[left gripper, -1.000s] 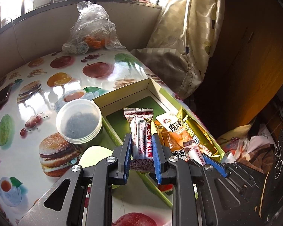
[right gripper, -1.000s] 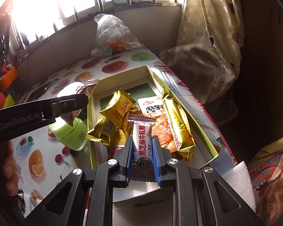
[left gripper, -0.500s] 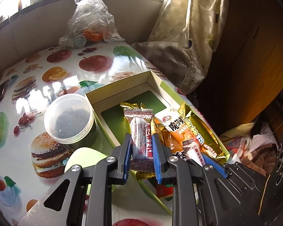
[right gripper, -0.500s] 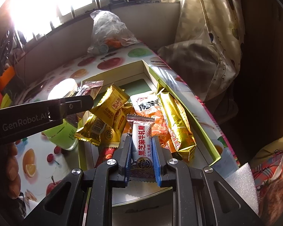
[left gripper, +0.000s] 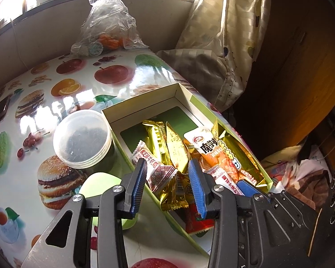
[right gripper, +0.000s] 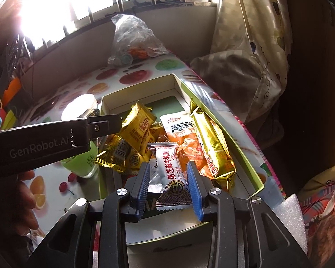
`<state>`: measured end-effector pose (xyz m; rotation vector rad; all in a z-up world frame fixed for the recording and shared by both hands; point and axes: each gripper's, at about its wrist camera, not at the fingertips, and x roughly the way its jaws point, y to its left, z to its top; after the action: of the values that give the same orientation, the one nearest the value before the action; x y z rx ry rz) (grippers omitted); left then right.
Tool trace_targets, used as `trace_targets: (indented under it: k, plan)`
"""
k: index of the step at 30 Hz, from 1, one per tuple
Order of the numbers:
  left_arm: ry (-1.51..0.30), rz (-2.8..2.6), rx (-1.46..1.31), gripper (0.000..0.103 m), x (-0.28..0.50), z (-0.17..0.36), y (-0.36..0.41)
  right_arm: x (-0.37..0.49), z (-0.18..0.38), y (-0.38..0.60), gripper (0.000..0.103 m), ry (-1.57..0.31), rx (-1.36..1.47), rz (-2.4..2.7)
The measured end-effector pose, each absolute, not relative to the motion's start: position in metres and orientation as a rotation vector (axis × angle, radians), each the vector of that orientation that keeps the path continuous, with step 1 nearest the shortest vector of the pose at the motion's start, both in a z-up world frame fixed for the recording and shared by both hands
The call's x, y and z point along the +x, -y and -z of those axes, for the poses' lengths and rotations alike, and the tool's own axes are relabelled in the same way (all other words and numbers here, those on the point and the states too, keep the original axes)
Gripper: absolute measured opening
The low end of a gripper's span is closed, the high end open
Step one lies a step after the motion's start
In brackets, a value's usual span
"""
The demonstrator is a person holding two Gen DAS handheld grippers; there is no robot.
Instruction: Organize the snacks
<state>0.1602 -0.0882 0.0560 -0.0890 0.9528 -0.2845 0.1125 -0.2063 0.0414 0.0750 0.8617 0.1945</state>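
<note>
At the bottom of the right wrist view, the right gripper (right gripper: 168, 186) is seen with its jaws opening. A white and purple nougat bar (right gripper: 170, 172) lies between the blue pads (right gripper: 195, 189), no longer pinched, its long axis running up the frame and its purple end nearest the camera. Black Chinese characters are printed along its length.

In the left wrist view, the left gripper (left gripper: 167, 184) is likewise opening at the lower centre. A red and white candy (left gripper: 155, 166) lies released at the near left wall of the box, tilted from upper left to lower right, with red Chinese writing on it.

Both sweets are found inside the shallow green cardboard box (left gripper: 145, 97), among gold wrappers (left gripper: 176, 149). Beyond them an orange and white pouch (right gripper: 182, 134) with bold Chinese lettering is laid lengthwise, and a long gold packet (right gripper: 212, 143) is propped along the right wall.

"GenRobot.AI" is read on the left gripper's black arm at the left of the right wrist view. A clear-lidded tub (left gripper: 82, 138) stands just left of the box on the fruit-printed tablecloth (left gripper: 67, 73). At the far edge a plastic bag (left gripper: 109, 26) is placed.
</note>
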Motion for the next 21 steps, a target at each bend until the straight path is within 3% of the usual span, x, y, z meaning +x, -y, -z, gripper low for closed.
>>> trace_targets:
  k: [8,11,21]
  plan:
    - [-0.927,0.282,-0.083,0.042,0.150,-0.066,0.087,0.105,-0.050,0.205,0.046,-0.837,0.069,-0.192]
    - [-0.904,0.275,-0.083,0.049,0.142,-0.074,0.084,0.100,-0.055,0.204,0.047,-0.824,0.059,-0.181]
    - [-0.836,0.252,-0.074,0.050,0.106,-0.095,0.075,0.076,-0.073,0.201,0.053,-0.787,0.049,-0.178]
